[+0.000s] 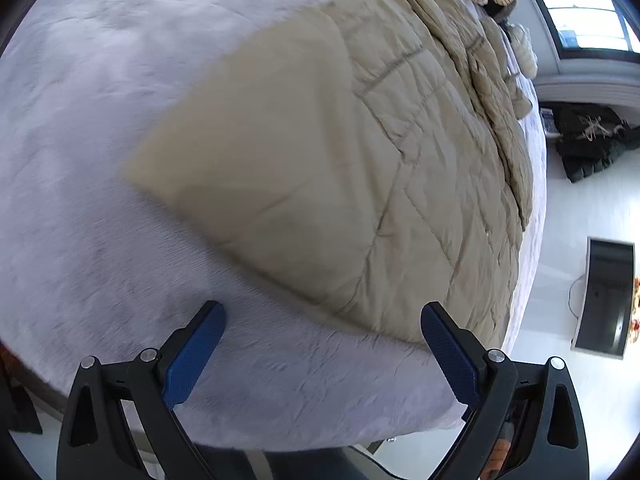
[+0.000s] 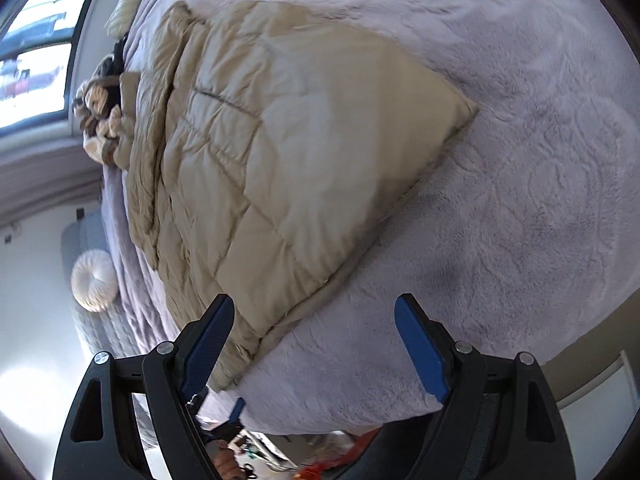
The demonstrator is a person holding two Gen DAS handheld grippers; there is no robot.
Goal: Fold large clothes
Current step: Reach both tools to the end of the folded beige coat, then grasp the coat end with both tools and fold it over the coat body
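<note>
A large beige quilted garment (image 1: pixel 340 168) lies spread on a pale lilac plush bed cover (image 1: pixel 100 160). It also shows in the right wrist view (image 2: pixel 272 168), with a pointed corner (image 2: pixel 468 110) toward the right. My left gripper (image 1: pixel 322 316) is open and empty, hovering over the cover just short of the garment's near edge. My right gripper (image 2: pixel 314 310) is open and empty, its left finger (image 2: pixel 208 344) over the garment's near corner. Both views are motion-blurred.
Brown and cream fluffy clothes (image 2: pixel 100 116) lie at the bed's far end by a window (image 2: pixel 36 52). A round white cushion (image 2: pixel 94 280) sits on a grey seat. A dark pile (image 1: pixel 588 140) and a black box (image 1: pixel 608 296) are on the white floor.
</note>
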